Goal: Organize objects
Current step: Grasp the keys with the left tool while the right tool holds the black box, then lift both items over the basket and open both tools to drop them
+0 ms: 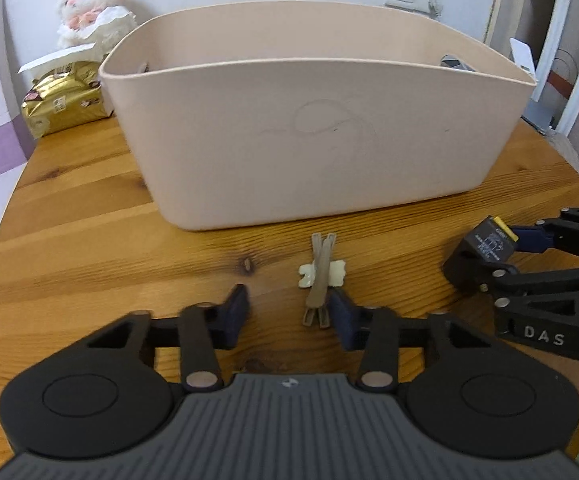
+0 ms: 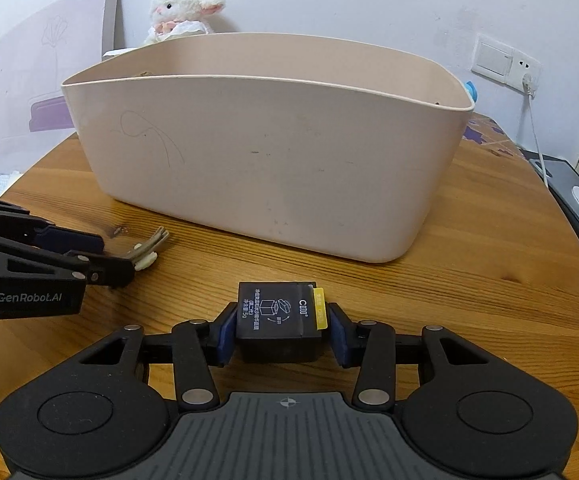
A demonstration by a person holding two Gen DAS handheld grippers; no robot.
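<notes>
On the round wooden table [image 1: 89,240] a large beige bin [image 1: 309,140] stood directly ahead of both grippers, walling off the far side, where a plush lamb [image 1: 93,4] and a gold foil packet [image 1: 61,104] sat behind its left end. The right gripper [image 2: 281,330] was clamped on a small black box [image 2: 277,320] with a yellow tab, close in front of the bin. The left gripper [image 1: 289,316] was spread wide, its right finger just beside a tan hair clip [image 1: 321,276] lying on the table.
</notes>
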